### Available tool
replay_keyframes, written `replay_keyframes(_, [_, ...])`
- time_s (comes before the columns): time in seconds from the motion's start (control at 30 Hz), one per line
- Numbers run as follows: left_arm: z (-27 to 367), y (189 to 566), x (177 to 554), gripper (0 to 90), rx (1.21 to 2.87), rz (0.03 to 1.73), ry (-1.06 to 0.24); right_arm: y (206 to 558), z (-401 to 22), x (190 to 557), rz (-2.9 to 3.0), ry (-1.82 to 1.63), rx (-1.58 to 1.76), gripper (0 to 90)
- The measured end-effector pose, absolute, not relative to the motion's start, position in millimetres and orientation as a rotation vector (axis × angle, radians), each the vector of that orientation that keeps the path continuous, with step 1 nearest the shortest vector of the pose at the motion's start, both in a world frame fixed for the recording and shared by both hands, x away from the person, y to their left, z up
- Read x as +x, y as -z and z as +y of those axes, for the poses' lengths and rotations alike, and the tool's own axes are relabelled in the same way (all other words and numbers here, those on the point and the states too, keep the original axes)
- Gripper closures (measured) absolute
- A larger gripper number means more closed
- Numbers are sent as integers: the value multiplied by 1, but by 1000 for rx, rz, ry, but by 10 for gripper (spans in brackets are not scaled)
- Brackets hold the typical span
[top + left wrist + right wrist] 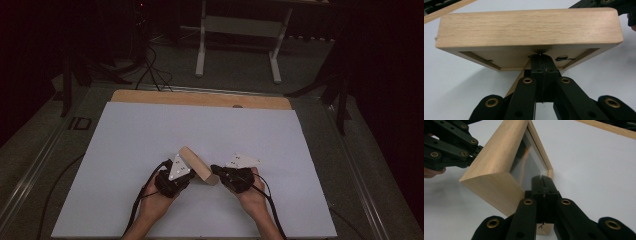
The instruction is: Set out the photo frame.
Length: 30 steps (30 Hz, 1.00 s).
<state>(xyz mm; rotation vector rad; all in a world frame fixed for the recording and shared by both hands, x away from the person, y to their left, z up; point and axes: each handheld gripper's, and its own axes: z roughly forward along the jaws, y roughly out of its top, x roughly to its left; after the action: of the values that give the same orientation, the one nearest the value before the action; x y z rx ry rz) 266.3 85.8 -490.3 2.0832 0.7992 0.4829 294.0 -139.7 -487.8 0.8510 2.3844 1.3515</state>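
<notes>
One counter (150, 96) of pale wood carries one smooth white sheet (150, 150). On the sheet, near its front middle, sits one light oak picture frame (197, 164), tilted up off the surface, its long axis running from far-left to near-right in the high view; grained wood, rounded corners, a glass pane in front. Two black tongs flank it: the left tongs (541, 55) are clenched shut against its recessed back, the right tongs (541, 178) clenched shut at its glazed front.

I see bare white table (150, 140) all around, open for either hand to pass. Only the wooden frame (197, 165) stands between my left gripper (186, 176) and right gripper (216, 171), blocking the middle.
</notes>
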Motion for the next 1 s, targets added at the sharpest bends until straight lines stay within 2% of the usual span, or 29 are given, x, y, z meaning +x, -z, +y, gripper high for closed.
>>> replay_keyframes(1.0, [85,496,277,898,2083,803,-462,487,-130,285,2437,-1353,771,900])
